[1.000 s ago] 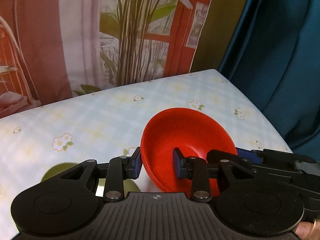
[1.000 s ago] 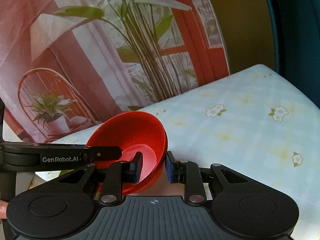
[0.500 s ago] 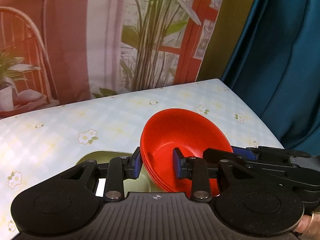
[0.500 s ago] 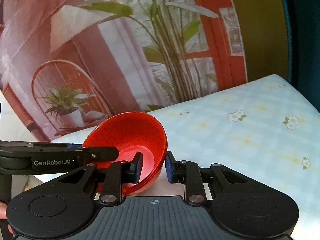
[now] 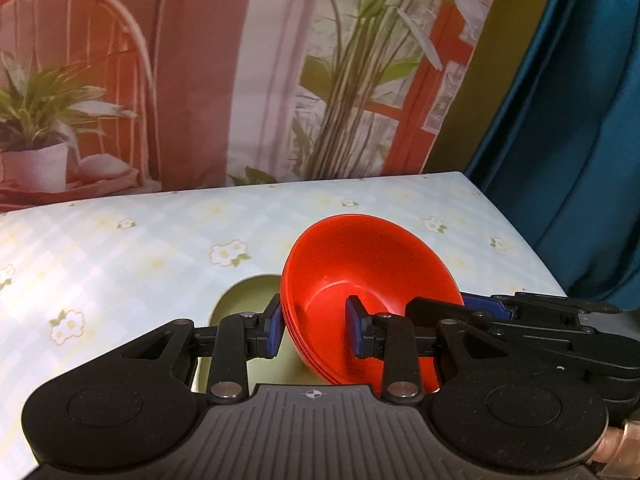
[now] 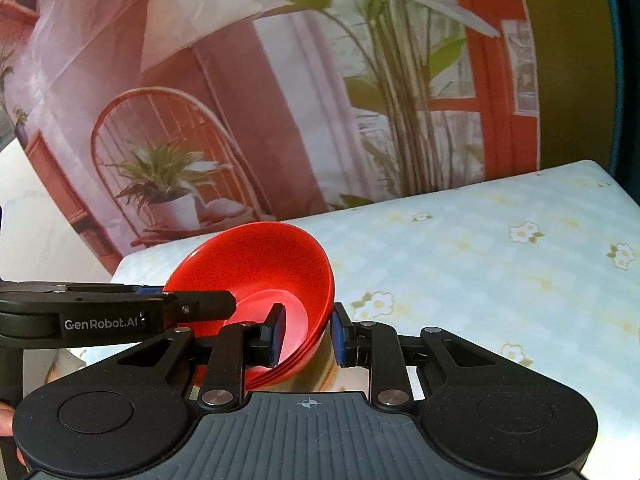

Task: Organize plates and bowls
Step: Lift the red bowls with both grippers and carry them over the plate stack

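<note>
Two tools, left tool and right tool, clamp opposite rims of the tilted red bowls.

Glossy, smooth red bowls look plastic; the matt black left gripper probably plastic too.

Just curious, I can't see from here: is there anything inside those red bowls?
Empty. The top of the red bowls shows only bare red inside in both wrist views, apart from one jaw of each gripper over the rim.
</note>
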A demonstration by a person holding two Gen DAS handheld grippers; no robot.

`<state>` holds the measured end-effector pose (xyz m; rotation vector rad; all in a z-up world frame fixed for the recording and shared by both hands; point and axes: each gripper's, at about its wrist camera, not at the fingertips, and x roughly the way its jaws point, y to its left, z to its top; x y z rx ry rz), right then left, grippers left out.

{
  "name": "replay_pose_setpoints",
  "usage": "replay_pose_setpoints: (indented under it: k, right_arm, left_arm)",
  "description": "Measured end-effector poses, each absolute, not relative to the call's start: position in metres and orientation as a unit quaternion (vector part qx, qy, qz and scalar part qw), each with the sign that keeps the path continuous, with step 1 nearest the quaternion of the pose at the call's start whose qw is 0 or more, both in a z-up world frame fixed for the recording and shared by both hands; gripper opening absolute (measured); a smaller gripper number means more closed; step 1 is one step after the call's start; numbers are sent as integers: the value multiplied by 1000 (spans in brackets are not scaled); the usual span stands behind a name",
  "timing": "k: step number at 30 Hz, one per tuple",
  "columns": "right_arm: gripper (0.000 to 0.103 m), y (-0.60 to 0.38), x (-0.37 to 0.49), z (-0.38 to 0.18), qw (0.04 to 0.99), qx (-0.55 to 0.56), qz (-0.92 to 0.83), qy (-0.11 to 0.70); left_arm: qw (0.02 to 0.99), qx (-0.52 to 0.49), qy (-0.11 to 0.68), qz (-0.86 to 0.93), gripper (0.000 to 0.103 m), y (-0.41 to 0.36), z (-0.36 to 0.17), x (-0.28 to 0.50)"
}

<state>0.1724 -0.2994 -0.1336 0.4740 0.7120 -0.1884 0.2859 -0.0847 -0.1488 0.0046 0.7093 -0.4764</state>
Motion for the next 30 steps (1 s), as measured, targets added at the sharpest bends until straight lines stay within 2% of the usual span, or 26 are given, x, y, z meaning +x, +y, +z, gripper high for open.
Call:
replay_pose_setpoints:
  k: [17,30]
  right_arm:
    - [22,-272,211,-139,908,210,-67,357]
    - [22,-273,222,-160,899,212,-72,375]
  left_arm:
    - [914,-34,349,-206,34,-44,-162,291]
    - [905,-34,369,-209,34,-48,-185,305]
